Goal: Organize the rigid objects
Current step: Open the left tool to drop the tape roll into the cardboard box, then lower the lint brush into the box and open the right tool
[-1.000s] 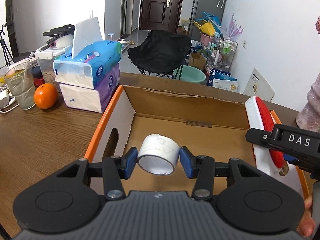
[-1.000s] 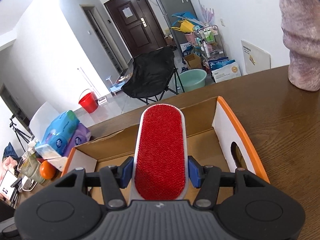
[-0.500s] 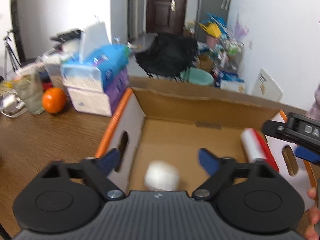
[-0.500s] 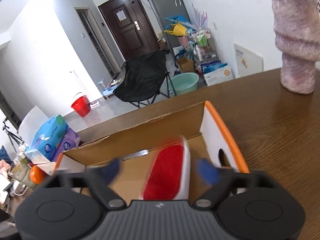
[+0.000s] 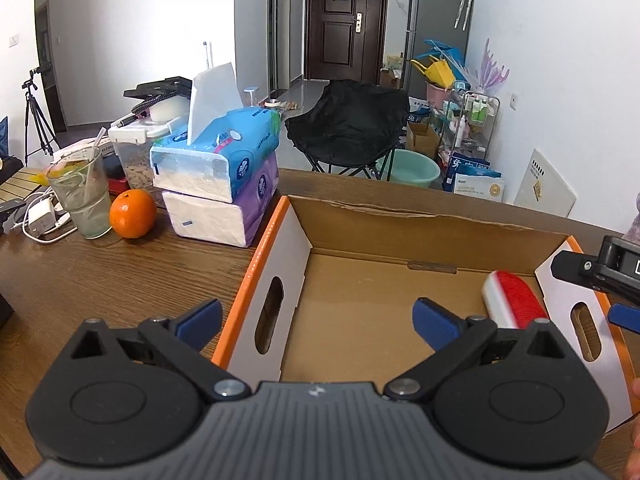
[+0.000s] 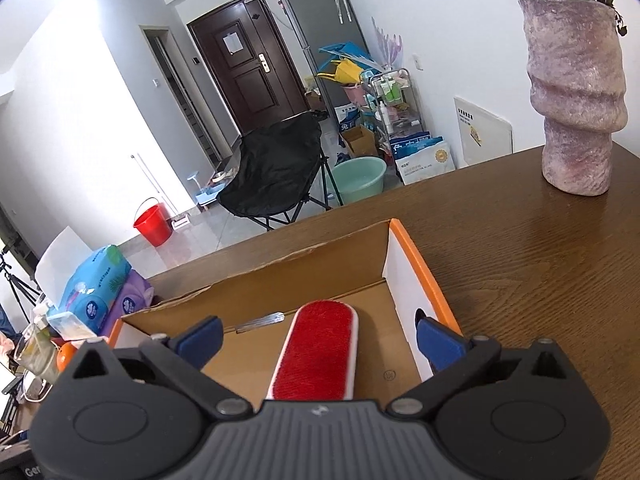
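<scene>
An open cardboard box [image 5: 276, 240] with orange rims stands on the wooden table. A red-and-white lint brush [image 5: 514, 304] lies on the box floor by its right wall; it also shows in the right wrist view [image 6: 320, 350]. A metal fork [image 6: 260, 322] lies on the box floor in that view. My left gripper [image 5: 316, 320] is open and empty above the box's near left part. My right gripper [image 6: 320, 338] is open and empty above the brush; it also shows at the right edge of the left wrist view [image 5: 600, 272]. The white tape roll is hidden.
Stacked tissue packs [image 5: 220, 184], an orange [image 5: 132, 214], a glass with a straw [image 5: 84, 196] and cables [image 5: 40, 216] stand left of the box. A pink stone vase [image 6: 576, 96] stands on the table at the far right. A black chair [image 5: 348, 124] is beyond the table.
Both grippers opened and pulled back. The left let go of the white tape roll, which dropped out of sight. The right let go of the lint brush, which now lies in the box.
</scene>
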